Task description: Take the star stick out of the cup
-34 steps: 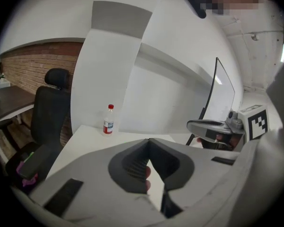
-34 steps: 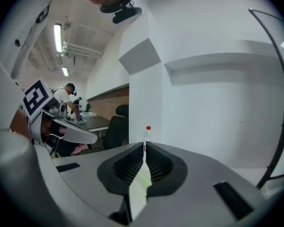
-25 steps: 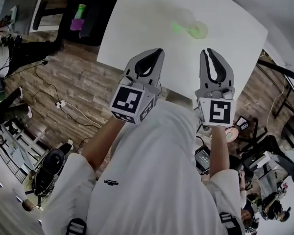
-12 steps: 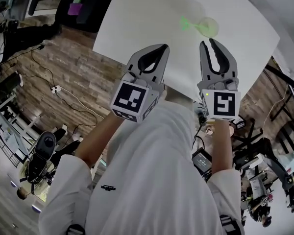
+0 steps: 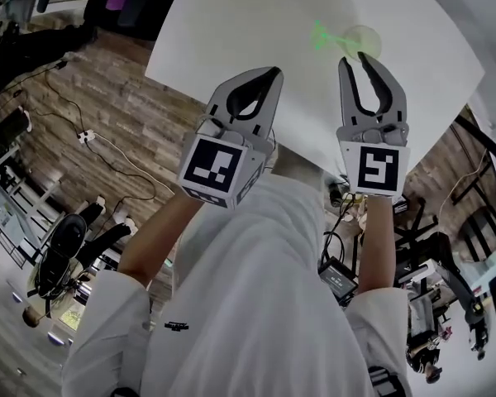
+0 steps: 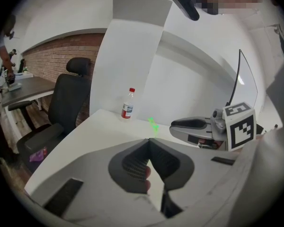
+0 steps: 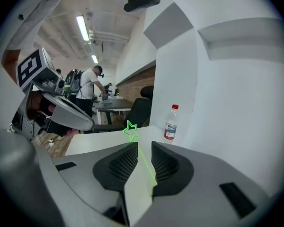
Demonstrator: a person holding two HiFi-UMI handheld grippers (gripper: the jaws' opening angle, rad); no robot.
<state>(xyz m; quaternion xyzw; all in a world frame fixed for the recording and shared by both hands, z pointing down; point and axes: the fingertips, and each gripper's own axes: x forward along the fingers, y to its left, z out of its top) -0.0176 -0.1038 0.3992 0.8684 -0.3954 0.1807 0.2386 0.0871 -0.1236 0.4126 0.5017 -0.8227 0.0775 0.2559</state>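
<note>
A green star stick (image 5: 321, 35) leans out of a clear cup (image 5: 362, 38) at the far side of the white table (image 5: 231, 23). My right gripper (image 5: 356, 58) is open by a narrow gap, its tips just short of the cup. In the right gripper view the star (image 7: 130, 129) stands above the tips of the right gripper (image 7: 143, 145), and the thin stick shows in the gap between the pads without being pinched. The left gripper (image 5: 269, 73) is shut and empty, to the left of the cup. The left gripper view shows the star (image 6: 153, 125) beyond its closed tips.
A plastic water bottle (image 6: 128, 104) with a red cap stands at the table's far edge by the white wall. A black office chair (image 6: 66, 103) sits beside the table. Cables and gear lie on the wooden floor (image 5: 91, 114). A person (image 7: 90, 86) stands far behind.
Both grippers have moved forward over the table toward the cup. The right gripper's tips are now close to the cup and stick.
</note>
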